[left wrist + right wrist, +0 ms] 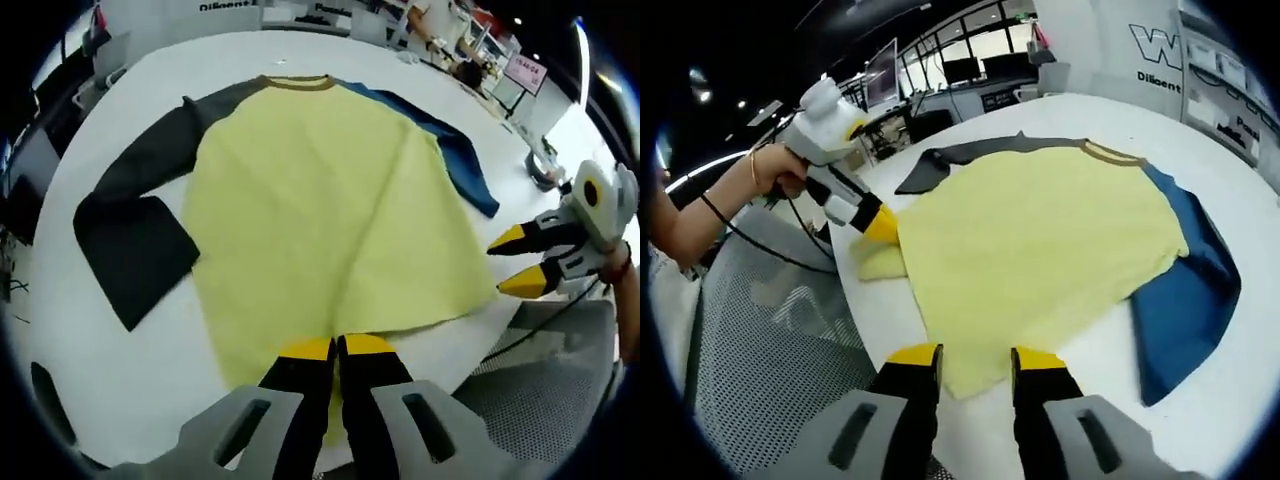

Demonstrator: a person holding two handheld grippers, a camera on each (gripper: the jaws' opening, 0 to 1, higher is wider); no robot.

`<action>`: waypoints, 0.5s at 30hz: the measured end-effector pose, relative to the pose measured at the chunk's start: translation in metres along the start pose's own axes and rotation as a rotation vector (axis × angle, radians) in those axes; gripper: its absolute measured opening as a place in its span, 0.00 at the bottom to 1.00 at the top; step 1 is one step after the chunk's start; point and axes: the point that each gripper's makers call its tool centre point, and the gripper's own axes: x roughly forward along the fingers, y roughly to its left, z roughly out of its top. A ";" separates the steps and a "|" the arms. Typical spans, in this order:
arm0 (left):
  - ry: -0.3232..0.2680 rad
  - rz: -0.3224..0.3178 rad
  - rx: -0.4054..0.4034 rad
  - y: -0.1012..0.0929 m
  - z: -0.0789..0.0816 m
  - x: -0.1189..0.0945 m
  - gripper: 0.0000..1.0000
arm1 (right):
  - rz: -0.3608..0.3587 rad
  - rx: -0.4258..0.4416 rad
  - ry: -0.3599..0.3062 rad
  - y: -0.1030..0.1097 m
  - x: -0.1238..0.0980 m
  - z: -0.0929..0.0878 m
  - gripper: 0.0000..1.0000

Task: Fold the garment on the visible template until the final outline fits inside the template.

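Note:
A shirt with a yellow body lies flat on the round white table, collar at the far side. Its dark grey sleeve is folded back on the left and its blue sleeve runs along the right. My left gripper is shut on the shirt's near hem, with yellow cloth showing between its jaws. In the right gripper view a hand holds the left gripper at the hem. My right gripper stands open over the hem corner of the shirt. From the left view, the right gripper sits just beside that corner.
A grey mesh surface lies beyond the table's near edge, with black cables across it. Desks, monitors and white panels stand past the far side of the table. Bare white table surrounds the shirt.

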 end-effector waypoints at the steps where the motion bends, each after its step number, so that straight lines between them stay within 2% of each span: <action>1: 0.002 0.000 -0.007 0.002 0.000 0.000 0.06 | -0.004 0.006 0.003 -0.001 0.001 -0.001 0.32; 8: -0.016 0.018 -0.025 0.007 0.004 0.001 0.06 | -0.058 0.082 0.029 -0.012 0.002 -0.006 0.33; 10: -0.029 0.050 -0.042 0.015 0.008 0.002 0.06 | -0.092 0.129 0.034 -0.020 0.002 -0.007 0.33; 12: -0.044 0.103 -0.015 0.024 0.014 0.002 0.06 | -0.103 0.132 0.034 -0.022 0.001 -0.007 0.33; 15: -0.046 0.108 -0.010 0.024 0.016 0.002 0.06 | -0.101 0.141 0.033 -0.021 0.001 -0.007 0.33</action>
